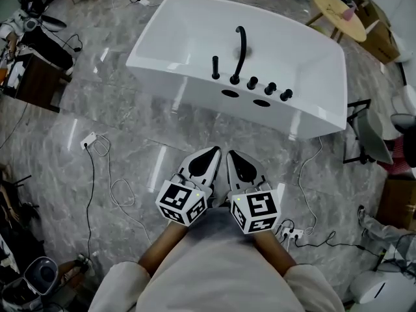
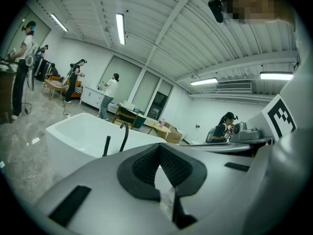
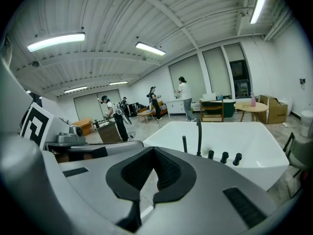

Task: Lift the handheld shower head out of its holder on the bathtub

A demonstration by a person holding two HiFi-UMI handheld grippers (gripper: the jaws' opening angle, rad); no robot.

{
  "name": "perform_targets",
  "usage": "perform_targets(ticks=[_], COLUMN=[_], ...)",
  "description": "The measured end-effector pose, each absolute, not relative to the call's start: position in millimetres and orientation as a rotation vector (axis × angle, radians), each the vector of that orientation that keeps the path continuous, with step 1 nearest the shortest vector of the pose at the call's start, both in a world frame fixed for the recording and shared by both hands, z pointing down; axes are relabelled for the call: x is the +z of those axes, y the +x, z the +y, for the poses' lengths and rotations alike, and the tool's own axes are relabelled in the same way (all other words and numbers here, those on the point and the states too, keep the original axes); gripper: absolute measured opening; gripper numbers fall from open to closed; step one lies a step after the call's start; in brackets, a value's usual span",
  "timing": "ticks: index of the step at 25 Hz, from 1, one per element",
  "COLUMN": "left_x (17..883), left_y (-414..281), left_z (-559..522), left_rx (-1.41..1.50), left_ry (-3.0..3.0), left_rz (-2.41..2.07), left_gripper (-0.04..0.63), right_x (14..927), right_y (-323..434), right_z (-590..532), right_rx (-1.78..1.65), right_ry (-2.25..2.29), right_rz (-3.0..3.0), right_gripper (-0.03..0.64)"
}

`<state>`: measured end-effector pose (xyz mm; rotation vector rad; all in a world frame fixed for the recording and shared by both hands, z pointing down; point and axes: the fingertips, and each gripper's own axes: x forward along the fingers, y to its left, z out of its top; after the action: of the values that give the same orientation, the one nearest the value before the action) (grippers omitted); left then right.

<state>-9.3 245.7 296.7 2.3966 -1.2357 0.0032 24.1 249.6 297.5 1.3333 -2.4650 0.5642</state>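
Looking down, we hold the left gripper (image 1: 204,162) and right gripper (image 1: 241,168) side by side at lower centre, each with its ribbed black pads clenched together on nothing. Well apart, at upper centre, the glossy white bathtub (image 1: 195,88) stands on a veined grey floor (image 1: 117,109). The slim black handheld shower head (image 1: 215,67) stands upright on the tub's near rim, just left of the curved spout (image 1: 240,52).

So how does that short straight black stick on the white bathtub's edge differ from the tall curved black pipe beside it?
The short straight black stick stands much lower than the tall curved black pipe. The stick is straight throughout; the pipe hooks over at its top. Both are black and rise from the white bathtub's near rim.
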Motion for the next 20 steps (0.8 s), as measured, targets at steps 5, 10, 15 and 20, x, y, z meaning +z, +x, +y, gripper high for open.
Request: perform_targets(ticks=[5,10,15,20], left_x=[294,288,285,287], left_y=[-39,-62,-74,-75], left_z=[221,203,192,181], left_rx=[-0.028,-0.051,-0.077,-0.083], left_ry=[2.412,2.439,2.445,2.446], left_rz=[-1.212,-1.194,-1.163,-1.14], left_gripper=[-0.002,-0.002,-0.002,-0.002], right_x=[297,290,284,285], right_y=[-6,-25,-35,-37], right_z=[226,208,195,184], right_rx=[0.538,0.499,0.467,0.458], right_ry=[1.345,1.39,1.439,1.462], right_rz=[-2.448,-2.439,-2.432,-2.42], right_gripper=[0.017,0.017,0.017,0.018])
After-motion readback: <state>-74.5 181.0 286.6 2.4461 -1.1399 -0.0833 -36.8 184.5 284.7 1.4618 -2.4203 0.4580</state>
